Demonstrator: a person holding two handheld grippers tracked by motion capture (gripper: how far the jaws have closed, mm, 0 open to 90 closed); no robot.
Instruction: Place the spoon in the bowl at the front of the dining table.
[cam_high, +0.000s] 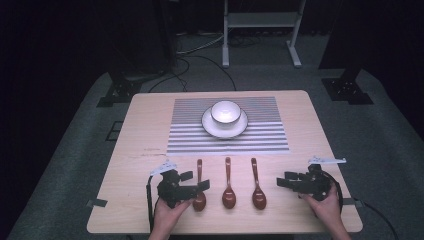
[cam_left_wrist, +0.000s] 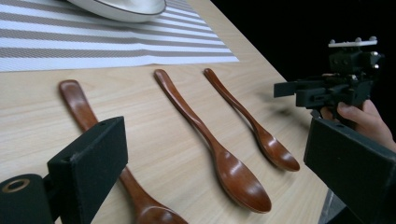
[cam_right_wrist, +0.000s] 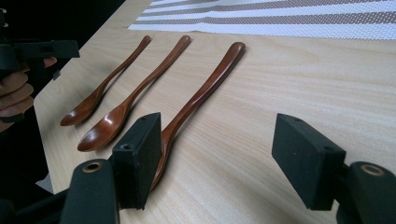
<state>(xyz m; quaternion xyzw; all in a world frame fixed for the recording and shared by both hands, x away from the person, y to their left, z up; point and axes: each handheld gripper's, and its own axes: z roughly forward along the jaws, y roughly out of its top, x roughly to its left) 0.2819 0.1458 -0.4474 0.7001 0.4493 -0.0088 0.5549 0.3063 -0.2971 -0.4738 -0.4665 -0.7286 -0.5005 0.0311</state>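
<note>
Three brown wooden spoons lie side by side near the table's front edge: left spoon (cam_high: 199, 172), middle spoon (cam_high: 228, 190), right spoon (cam_high: 258, 190). My left gripper (cam_high: 195, 181) is open and points right, with one jaw over the left spoon's bowl. In the left gripper view, the left spoon (cam_left_wrist: 77, 102) runs under the left jaw and nothing is gripped. My right gripper (cam_high: 286, 180) is open, just right of the right spoon, and points left. The right spoon (cam_right_wrist: 205, 88) passes behind one of its jaws in the right gripper view.
A white bowl (cam_high: 225, 111) sits on a white plate (cam_high: 210, 127) on a striped placemat (cam_high: 270, 137) at the table's far middle. A white metal stand (cam_high: 260, 30) and dark stand bases (cam_high: 117, 92) are on the grey floor beyond.
</note>
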